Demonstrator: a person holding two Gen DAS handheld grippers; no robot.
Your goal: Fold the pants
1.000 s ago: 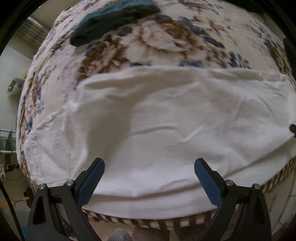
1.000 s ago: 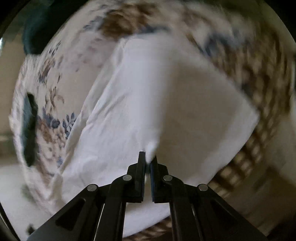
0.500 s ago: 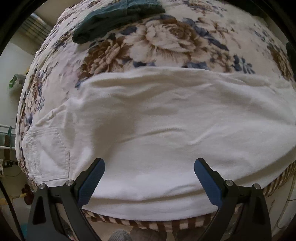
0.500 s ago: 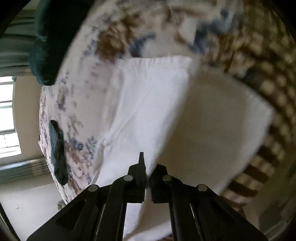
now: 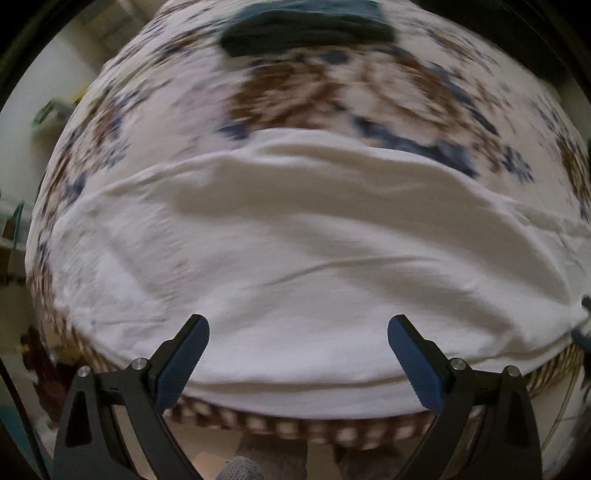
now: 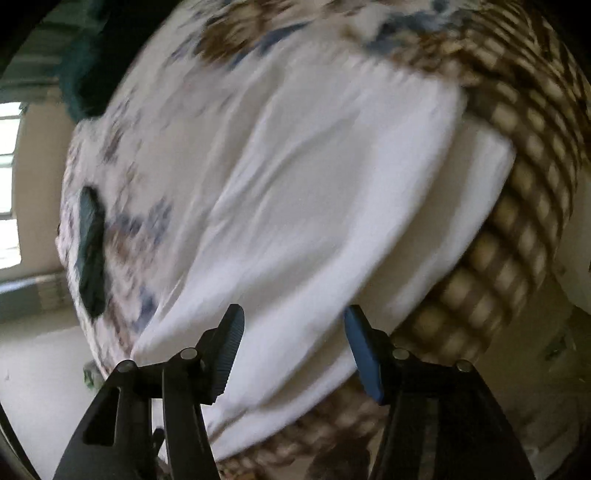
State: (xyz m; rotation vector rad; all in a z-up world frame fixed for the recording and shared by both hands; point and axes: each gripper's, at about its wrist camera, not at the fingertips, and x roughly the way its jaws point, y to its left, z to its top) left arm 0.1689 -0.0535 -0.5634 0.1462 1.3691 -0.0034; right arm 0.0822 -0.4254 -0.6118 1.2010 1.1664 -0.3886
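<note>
White pants point(image 5: 295, 251) lie spread flat on a floral bedspread point(image 5: 332, 85), reaching the near edge of the bed. My left gripper point(image 5: 297, 343) is open and empty, hovering over the near edge of the pants. In the right wrist view the pants point(image 6: 314, 192) run diagonally across the bed. My right gripper point(image 6: 293, 332) is open with the white cloth lying between and below its jaws, not pinched. Both views are blurred by motion.
A dark teal folded garment point(image 5: 306, 27) lies at the far side of the bed; it also shows in the right wrist view point(image 6: 90, 251). A brown checked bed skirt point(image 6: 517, 221) hangs along the bed edge. A window point(image 6: 7, 184) is at the left.
My right gripper was shut on a fold of the pants and has opened, letting the cloth go. The pants now lie flatter. The left gripper stayed open and shifted slightly.
</note>
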